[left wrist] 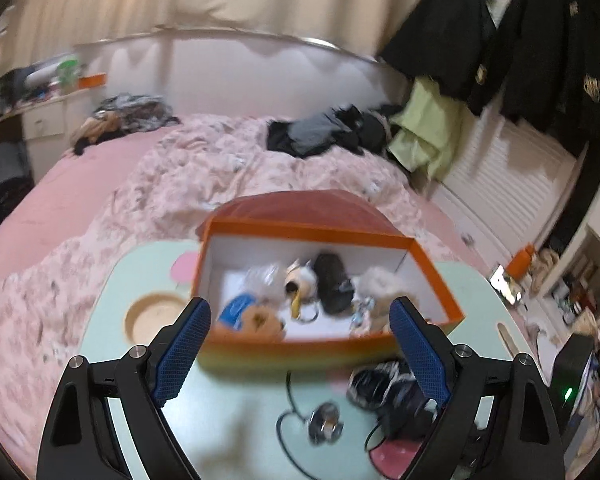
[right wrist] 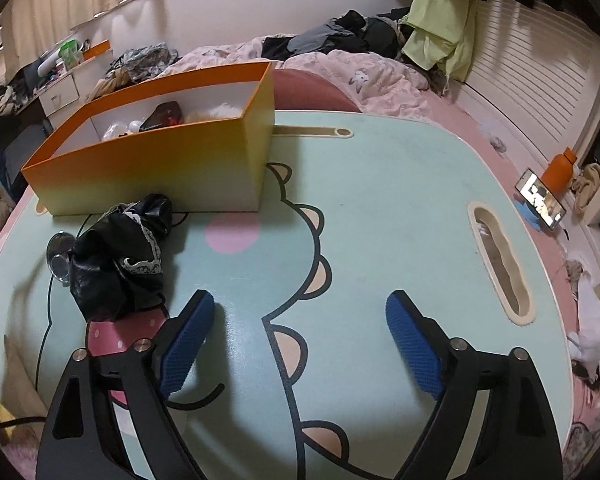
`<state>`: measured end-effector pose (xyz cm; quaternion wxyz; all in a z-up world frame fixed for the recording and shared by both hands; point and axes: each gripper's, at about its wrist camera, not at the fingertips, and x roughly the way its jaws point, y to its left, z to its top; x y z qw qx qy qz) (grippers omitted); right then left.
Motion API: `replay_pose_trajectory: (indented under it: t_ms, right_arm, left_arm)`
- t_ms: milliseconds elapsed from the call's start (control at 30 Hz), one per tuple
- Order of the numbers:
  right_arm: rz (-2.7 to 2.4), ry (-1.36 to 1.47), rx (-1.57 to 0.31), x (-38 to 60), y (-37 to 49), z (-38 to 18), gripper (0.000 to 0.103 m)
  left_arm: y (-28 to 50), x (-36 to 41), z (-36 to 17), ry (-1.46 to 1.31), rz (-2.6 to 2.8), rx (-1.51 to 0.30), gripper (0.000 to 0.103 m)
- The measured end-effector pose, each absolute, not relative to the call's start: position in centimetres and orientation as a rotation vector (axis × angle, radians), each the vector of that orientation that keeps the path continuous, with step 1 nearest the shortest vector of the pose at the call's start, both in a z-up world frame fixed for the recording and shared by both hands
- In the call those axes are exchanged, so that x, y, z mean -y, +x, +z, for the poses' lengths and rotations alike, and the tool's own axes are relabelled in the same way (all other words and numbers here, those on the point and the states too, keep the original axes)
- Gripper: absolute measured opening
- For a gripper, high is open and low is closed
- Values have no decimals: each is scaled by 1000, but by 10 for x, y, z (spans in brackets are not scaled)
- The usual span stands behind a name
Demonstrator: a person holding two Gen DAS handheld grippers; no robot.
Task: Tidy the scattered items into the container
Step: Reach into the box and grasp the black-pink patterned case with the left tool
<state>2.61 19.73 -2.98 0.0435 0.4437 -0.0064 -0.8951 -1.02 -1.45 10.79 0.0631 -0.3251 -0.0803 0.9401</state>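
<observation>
Both the left gripper (left wrist: 300,356) and right gripper (right wrist: 300,344) gape, nothing between — the left view alone looks into the orange box (left wrist: 320,232), mid-frame; the right's shows black cloth (right wrist: 116,256) left of centre on the table (right wrist: 380,220)

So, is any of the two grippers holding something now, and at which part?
Nothing is held. The left gripper and the right gripper both stand open with only air between their blue pads.
</observation>
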Motion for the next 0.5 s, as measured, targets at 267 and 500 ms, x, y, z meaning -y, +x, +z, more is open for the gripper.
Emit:
replay_pose_trajectory:
  t_ms: [267, 500]
  right_arm:
    - [-2730, 1361, 17, -194, 28, -30, 91]
    - [-2729, 1361, 19, -193, 29, -29, 91]
  left_arm:
    - [-104, -36, 99, -1307, 2612, 49, 57]
    - [-143, -69, 66, -1486, 2600, -37, 33]
